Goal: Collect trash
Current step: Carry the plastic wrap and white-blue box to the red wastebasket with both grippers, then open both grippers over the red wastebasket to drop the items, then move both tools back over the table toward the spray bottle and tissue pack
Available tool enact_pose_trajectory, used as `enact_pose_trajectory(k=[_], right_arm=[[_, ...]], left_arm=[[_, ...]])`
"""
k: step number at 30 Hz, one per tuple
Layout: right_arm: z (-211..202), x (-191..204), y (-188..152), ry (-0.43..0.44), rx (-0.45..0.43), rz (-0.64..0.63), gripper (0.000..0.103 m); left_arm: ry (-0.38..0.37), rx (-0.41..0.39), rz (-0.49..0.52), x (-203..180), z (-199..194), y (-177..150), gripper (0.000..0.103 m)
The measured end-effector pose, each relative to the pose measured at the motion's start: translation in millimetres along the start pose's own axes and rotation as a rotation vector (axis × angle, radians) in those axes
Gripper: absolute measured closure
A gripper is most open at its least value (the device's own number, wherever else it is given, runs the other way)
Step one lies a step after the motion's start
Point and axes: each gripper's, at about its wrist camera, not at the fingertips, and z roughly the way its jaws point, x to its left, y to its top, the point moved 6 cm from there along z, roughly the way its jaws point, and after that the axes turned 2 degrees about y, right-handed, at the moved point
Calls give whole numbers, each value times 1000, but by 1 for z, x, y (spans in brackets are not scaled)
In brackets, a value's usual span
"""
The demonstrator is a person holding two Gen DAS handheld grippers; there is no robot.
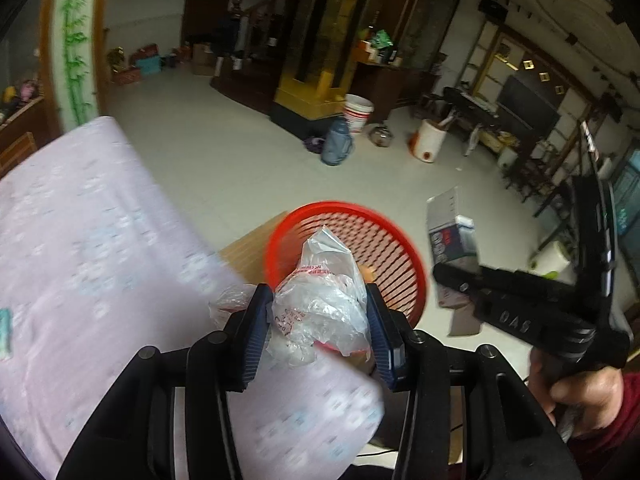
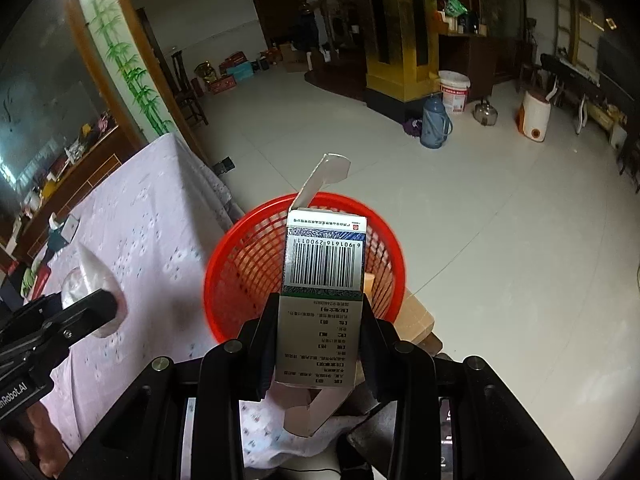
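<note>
My left gripper (image 1: 318, 300) is shut on a crumpled clear plastic bag (image 1: 320, 304) with red print, held at the table's corner, in front of the red mesh basket (image 1: 348, 216). My right gripper (image 2: 322, 312) is shut on a small cardboard carton (image 2: 324, 280) with a barcode and open flaps, held over the red mesh basket (image 2: 240, 256). In the left wrist view the carton (image 1: 450, 232) and right gripper (image 1: 456, 270) hang to the right of the basket. The plastic bag (image 2: 90, 276) shows at the left of the right wrist view.
A table under a pale pink patterned cloth (image 1: 80, 240) fills the left. The basket stands on a wooden stool (image 2: 416, 316) beside it. On the tiled floor beyond are a blue thermos jug (image 2: 434, 122), a white bucket (image 2: 454, 90), a kettle (image 2: 485, 113) and a white-orange appliance (image 2: 534, 116).
</note>
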Motion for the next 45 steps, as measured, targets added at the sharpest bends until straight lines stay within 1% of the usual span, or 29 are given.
enact_pose_trajectory(k=[4, 7, 10, 12, 14, 15, 16, 20, 24, 29, 31, 33, 37, 41, 45], right_arm=[[12, -16, 15, 42, 31, 40, 65], [23, -23, 25, 56, 48, 34, 64], [33, -26, 30, 70, 71, 31, 64], [39, -26, 34, 77, 78, 19, 64], [45, -23, 38, 82, 86, 12, 60], [48, -22, 39, 85, 90, 16, 56], [50, -22, 41, 84, 92, 19, 54], [55, -17, 43, 83, 96, 9, 52], [51, -8, 44, 81, 80, -10, 52], [41, 28, 34, 157, 86, -52, 52], [39, 52, 25, 195, 105, -78, 52], [37, 72, 18, 222, 123, -104, 52], [35, 116, 0, 272, 160, -163, 52], [36, 170, -25, 323, 208, -238, 52], [36, 222, -48, 375, 259, -299, 52]], left_arm=[[-41, 20, -12, -12, 26, 15, 59], [-64, 43, -31, -18, 46, 22, 57], [-83, 67, -58, -23, 61, 25, 50], [-89, 65, -84, -22, 65, 27, 42], [-96, 58, -102, -21, 64, 30, 39], [-102, 56, -112, -21, 63, 30, 37], [-102, 53, -118, -21, 62, 32, 37], [-82, 25, -140, -9, 49, 33, 37], [-42, -1, -162, 4, 29, 23, 37], [34, -28, -186, 28, 2, 6, 37], [73, -41, -199, 41, -13, -5, 37], [125, -53, -212, 57, -31, -20, 37], [196, -66, -254, 84, -57, -47, 37], [271, -72, -305, 116, -89, -78, 37], [354, -83, -369, 160, -128, -112, 37]])
